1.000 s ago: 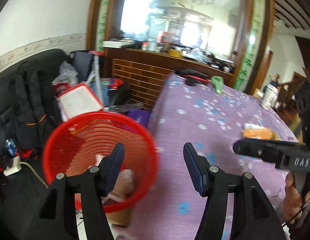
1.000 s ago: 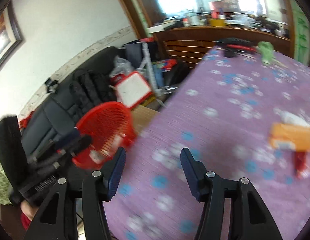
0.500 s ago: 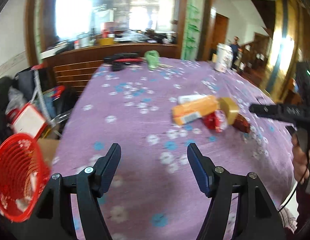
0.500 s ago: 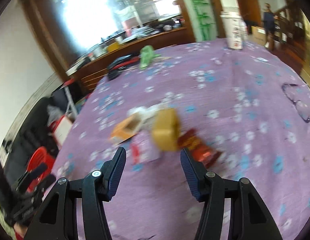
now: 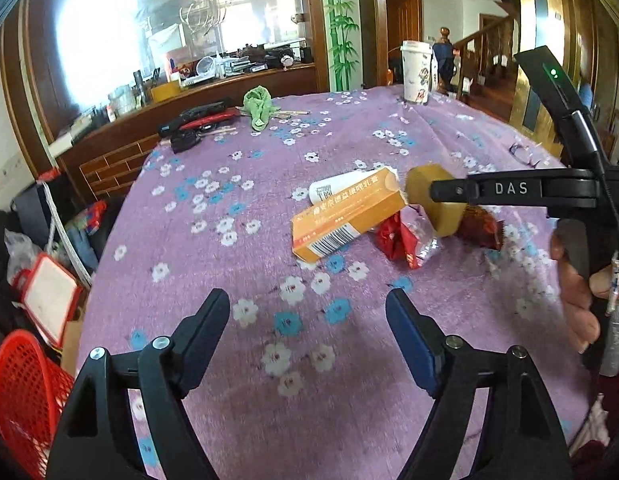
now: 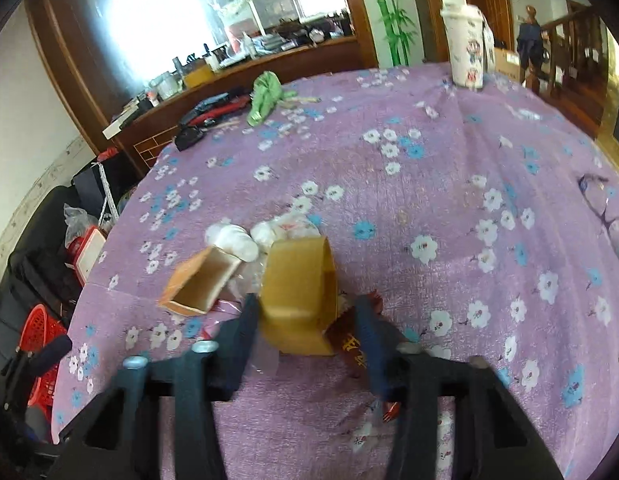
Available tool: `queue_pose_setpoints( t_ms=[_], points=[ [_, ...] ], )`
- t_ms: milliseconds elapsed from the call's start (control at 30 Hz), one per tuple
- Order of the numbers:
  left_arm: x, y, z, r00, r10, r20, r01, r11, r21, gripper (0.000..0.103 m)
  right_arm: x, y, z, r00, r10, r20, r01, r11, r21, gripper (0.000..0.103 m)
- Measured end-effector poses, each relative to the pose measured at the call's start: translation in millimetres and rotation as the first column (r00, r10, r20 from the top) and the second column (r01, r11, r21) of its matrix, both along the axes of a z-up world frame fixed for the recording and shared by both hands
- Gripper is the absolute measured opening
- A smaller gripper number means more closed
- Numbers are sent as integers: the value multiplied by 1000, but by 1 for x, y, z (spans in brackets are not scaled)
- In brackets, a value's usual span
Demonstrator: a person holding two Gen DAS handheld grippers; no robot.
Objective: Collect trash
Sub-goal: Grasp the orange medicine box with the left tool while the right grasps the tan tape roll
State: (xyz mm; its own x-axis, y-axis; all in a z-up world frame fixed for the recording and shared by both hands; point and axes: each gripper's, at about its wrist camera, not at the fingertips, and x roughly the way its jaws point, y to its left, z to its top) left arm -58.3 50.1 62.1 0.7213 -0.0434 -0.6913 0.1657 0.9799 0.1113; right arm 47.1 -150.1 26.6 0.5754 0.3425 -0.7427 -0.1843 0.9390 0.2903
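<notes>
A pile of trash lies on the purple flowered tablecloth [image 5: 237, 184]: an orange carton [image 5: 345, 216], a white tube behind it, a red wrapper [image 5: 397, 240], a tan box [image 5: 441, 216] and a dark red wrapper [image 5: 481, 224]. My right gripper [image 6: 307, 316] straddles the tan box [image 6: 301, 288] and its jaws are closing. The left pad touches the box, and a gap remains at the right pad. One of its fingers [image 5: 509, 189] crosses the box in the left wrist view. My left gripper [image 5: 307, 308] hovers nearer than the pile, its jaws opening with nothing between them.
A red mesh basket [image 5: 25, 396] stands on the floor off the table's left edge. At the far side sit a paper cup [image 5: 416, 72], a green cloth [image 5: 259, 106] and black and red items [image 5: 197, 124]. Glasses [image 5: 525, 156] lie to the right. A hand [image 5: 577, 296] grips the right tool.
Both views swung right, from the red basket to the trash pile. The right jaws came down around the tan box and narrowed. The left jaws spread wider.
</notes>
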Motion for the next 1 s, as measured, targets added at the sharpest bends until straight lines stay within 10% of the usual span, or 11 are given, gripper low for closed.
queue_pose_setpoints(
  t_ms=[700, 1000],
  points=[
    [81, -63, -31, 994, -55, 93, 9, 900, 436, 89, -67, -45, 34, 996, 12, 87, -28, 983, 181, 33],
    [105, -57, -35, 999, -32, -1, 31, 955, 294, 15, -79, -53, 38, 995, -2, 96, -18, 980, 200, 33]
  ],
)
